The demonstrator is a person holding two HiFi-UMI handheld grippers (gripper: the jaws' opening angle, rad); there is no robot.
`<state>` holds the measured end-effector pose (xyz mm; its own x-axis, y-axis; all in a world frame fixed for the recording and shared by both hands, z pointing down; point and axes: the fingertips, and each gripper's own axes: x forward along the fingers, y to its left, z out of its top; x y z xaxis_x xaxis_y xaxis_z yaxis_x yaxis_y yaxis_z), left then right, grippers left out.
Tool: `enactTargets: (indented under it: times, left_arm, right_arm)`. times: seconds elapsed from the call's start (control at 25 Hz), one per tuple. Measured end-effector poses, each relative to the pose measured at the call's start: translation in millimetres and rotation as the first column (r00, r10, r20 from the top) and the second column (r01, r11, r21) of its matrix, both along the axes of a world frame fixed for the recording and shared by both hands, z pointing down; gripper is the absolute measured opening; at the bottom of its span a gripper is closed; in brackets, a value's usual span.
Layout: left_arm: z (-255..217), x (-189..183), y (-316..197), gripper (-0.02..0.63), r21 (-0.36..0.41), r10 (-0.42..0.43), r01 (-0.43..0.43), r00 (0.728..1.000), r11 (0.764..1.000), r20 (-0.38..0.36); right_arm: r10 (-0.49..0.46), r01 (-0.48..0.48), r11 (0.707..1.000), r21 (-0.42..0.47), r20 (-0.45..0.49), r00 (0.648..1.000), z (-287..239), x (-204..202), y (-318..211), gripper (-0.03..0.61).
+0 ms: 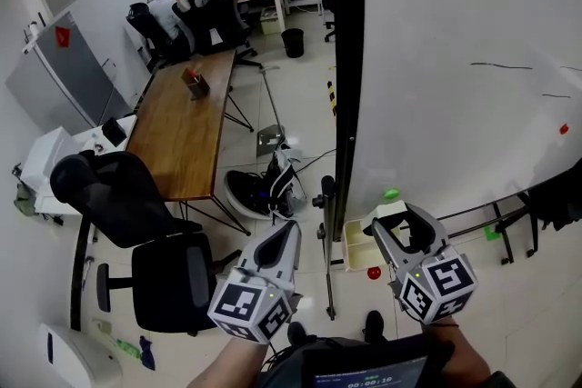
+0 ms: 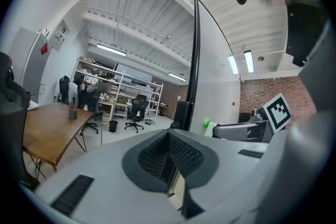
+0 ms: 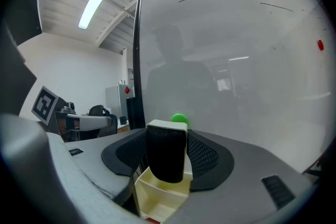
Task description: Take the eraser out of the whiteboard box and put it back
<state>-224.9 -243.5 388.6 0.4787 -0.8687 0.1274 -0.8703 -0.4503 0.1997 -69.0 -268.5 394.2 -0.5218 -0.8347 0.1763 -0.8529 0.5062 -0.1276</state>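
Now the right hand-held gripper (image 1: 400,227) holds the eraser (image 3: 167,157) above the box (image 3: 153,192). The left hand-held gripper (image 2: 170,157) is closed and empty. Putting it back is left.

The eraser (image 3: 166,152) is a rounded block with a black felt face and a white backing along its top edge. It stands upright, pinched from both sides between the jaws of the right gripper (image 1: 400,224), felt face toward that gripper's camera. Directly below it sits the whiteboard box (image 3: 157,198), a pale cream, open-topped tray with a divider splitting it into compartments. The box is fixed at the lower edge of the whiteboard (image 1: 455,59), near the board's dark side frame. Whether the eraser's lower end reaches below the box's rim cannot be told
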Motion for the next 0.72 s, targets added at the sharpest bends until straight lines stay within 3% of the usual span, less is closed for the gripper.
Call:
enactTargets:
  times: [0.72]
  left_arm:
    - [42.0,5.1,-3.8,0.021,-0.066,-0.008,0.007,1.000,0.998,-0.012]
  right_arm:
    - [-0.027,0.012,0.982,-0.188,-0.083,0.996,92.6,-3.0,-18.9,0.267]
